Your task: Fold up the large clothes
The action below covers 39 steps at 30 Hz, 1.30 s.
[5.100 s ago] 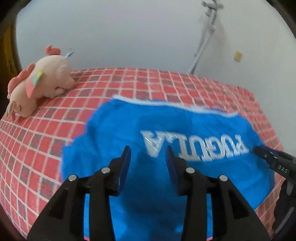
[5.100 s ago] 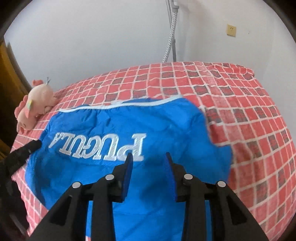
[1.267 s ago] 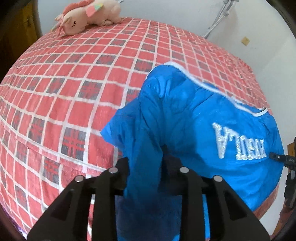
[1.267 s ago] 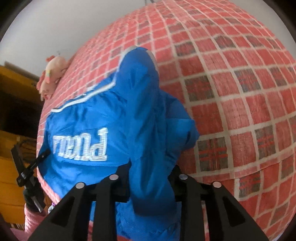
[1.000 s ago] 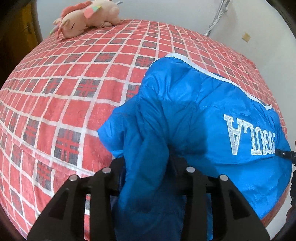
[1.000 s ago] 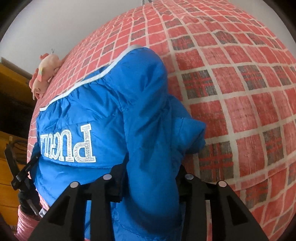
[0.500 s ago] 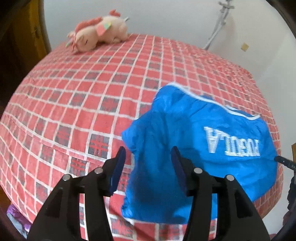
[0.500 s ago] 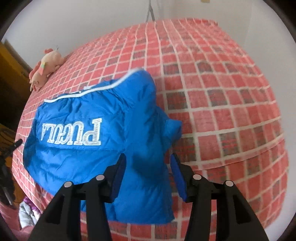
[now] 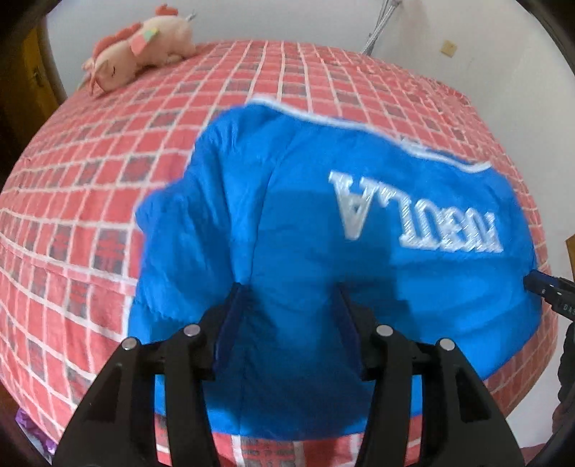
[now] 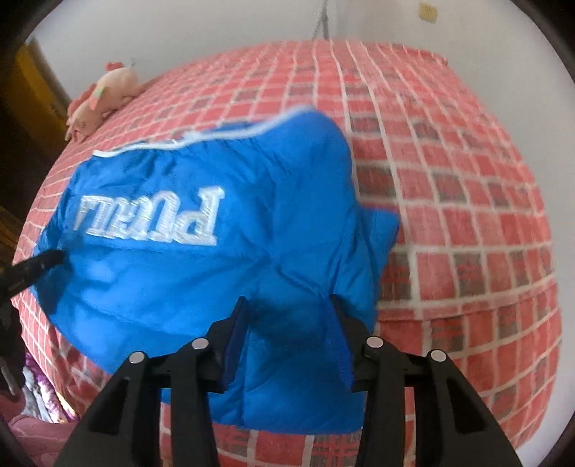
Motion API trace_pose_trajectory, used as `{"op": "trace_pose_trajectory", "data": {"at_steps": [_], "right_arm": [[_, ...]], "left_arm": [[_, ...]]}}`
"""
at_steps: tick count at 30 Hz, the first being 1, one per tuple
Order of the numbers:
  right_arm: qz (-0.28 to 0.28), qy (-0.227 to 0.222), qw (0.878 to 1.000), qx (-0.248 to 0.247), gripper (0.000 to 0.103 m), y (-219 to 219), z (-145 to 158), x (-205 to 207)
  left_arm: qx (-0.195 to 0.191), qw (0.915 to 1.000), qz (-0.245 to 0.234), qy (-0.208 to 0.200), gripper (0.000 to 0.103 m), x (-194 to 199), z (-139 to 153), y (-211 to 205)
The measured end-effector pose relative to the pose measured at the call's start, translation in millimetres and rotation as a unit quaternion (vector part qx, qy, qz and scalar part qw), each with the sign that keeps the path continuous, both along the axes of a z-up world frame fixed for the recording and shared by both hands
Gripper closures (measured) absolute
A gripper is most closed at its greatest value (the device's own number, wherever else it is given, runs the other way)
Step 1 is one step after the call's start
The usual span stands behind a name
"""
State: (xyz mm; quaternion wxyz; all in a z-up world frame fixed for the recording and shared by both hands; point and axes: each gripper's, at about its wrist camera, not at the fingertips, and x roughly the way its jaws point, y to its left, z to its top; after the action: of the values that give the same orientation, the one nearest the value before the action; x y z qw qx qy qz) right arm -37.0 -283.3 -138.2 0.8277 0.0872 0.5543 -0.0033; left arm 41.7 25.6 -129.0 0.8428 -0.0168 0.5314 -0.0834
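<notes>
A blue puffy jacket [image 9: 323, 215] with white lettering lies on the red checked bed [image 9: 90, 179], its sleeves folded in. My left gripper [image 9: 287, 298] hangs over the jacket's near left part, jaws apart, fabric showing between the fingers. In the right wrist view the jacket [image 10: 179, 280] fills the middle. My right gripper [image 10: 287, 309] is over its near right fold and its jaws are closing, with puffy fabric between them. Each gripper's tip shows in the other's view: the right gripper [image 9: 546, 287] at the right rim, the left gripper [image 10: 39, 266] at the left rim.
A pink plush toy [image 9: 140, 61] lies at the bed's far left corner, also visible as the plush toy [image 10: 100, 97]. White walls stand behind the bed, with a hose [image 9: 377, 25] and a socket [image 9: 447, 47]. Wooden furniture [image 10: 36, 89] and a heap of cloth [image 10: 36, 395] sit at the left.
Both grippers let go of the jacket's sleeves, opened and pulled back. They have since come in low over the jacket's near edge, and the right jaws have narrowed.
</notes>
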Motion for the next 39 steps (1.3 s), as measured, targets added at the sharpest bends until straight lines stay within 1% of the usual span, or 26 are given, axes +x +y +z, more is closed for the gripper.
{"op": "trace_pose_trajectory", "data": {"at_steps": [2,5,8,10,11,12,14,15,16,19,21,23,25,28,30,31,33,34,36,38,39], "right_arm": [[-0.005,-0.005,1.000,0.009,0.060,-1,-9,0],[-0.008,0.001,1.000,0.004,0.060,-1,-7,1],[-0.019,0.008,1.000,0.013,0.061,-3,5,2],[-0.017,-0.003,1.000,0.022,0.059,-2,19,-2],[-0.011,-0.007,1.000,0.024,0.059,-1,26,-3],[-0.006,-0.008,1.000,0.021,0.059,1,30,-5],[0.003,-0.005,1.000,0.010,0.059,7,33,-5],[0.005,-0.001,1.000,0.008,0.059,8,32,-5],[0.006,0.002,1.000,0.007,0.059,8,29,-4],[0.005,0.017,1.000,0.002,0.059,8,21,-2],[0.005,0.023,1.000,0.002,0.059,9,15,-2],[0.006,0.027,1.000,0.000,0.059,10,12,-3],[0.004,0.029,1.000,0.004,0.059,9,10,-2],[0.000,0.032,0.999,0.014,0.059,5,8,-2],[-0.002,0.033,0.999,0.018,0.059,4,6,-1],[-0.002,0.033,0.999,0.018,0.059,4,6,-1],[-0.002,0.033,0.999,0.017,0.059,3,5,-1],[-0.003,0.034,0.999,0.017,0.059,4,5,-1],[-0.006,0.035,0.999,0.018,0.059,4,5,-1],[-0.011,0.038,0.999,0.018,0.059,4,5,1],[-0.012,0.039,0.999,0.017,0.059,4,5,1]], "left_arm": [[0.004,1.0000,-0.006,-0.006,0.051,0,-4,1],[0.012,0.9999,-0.004,-0.006,0.051,1,-4,0],[-0.002,0.9999,0.005,0.009,0.053,5,4,5],[-0.011,0.9997,0.021,0.008,0.051,5,18,14],[-0.009,0.9995,0.030,0.000,0.045,3,27,22],[-0.002,0.9991,0.040,-0.011,0.037,1,35,31],[0.014,0.9981,0.057,-0.019,0.032,0,43,47],[0.015,0.9978,0.062,-0.014,0.031,0,43,56],[0.012,0.9978,0.065,-0.008,0.031,1,41,62],[-0.010,0.9966,0.076,0.031,0.030,7,24,80],[-0.028,0.9953,0.083,0.041,0.030,10,15,86],[-0.059,0.9938,0.079,0.050,0.030,13,8,89],[-0.074,0.9929,0.074,0.057,0.030,20,2,89],[-0.081,0.9924,0.064,0.067,0.029,32,-9,89],[-0.106,0.9898,0.062,0.073,0.028,38,-18,91],[-0.113,0.9887,0.062,0.076,0.030,40,-21,92],[-0.147,0.9844,0.051,0.082,0.054,42,-22,91],[-0.154,0.9834,0.051,0.082,0.059,42,-21,89],[-0.158,0.9831,0.048,0.079,0.074,39,-18,86],[-0.177,0.9796,0.056,0.078,0.081,34,-10,87],[-0.185,0.9783,0.057,0.074,0.081,31,-5,87]]}}
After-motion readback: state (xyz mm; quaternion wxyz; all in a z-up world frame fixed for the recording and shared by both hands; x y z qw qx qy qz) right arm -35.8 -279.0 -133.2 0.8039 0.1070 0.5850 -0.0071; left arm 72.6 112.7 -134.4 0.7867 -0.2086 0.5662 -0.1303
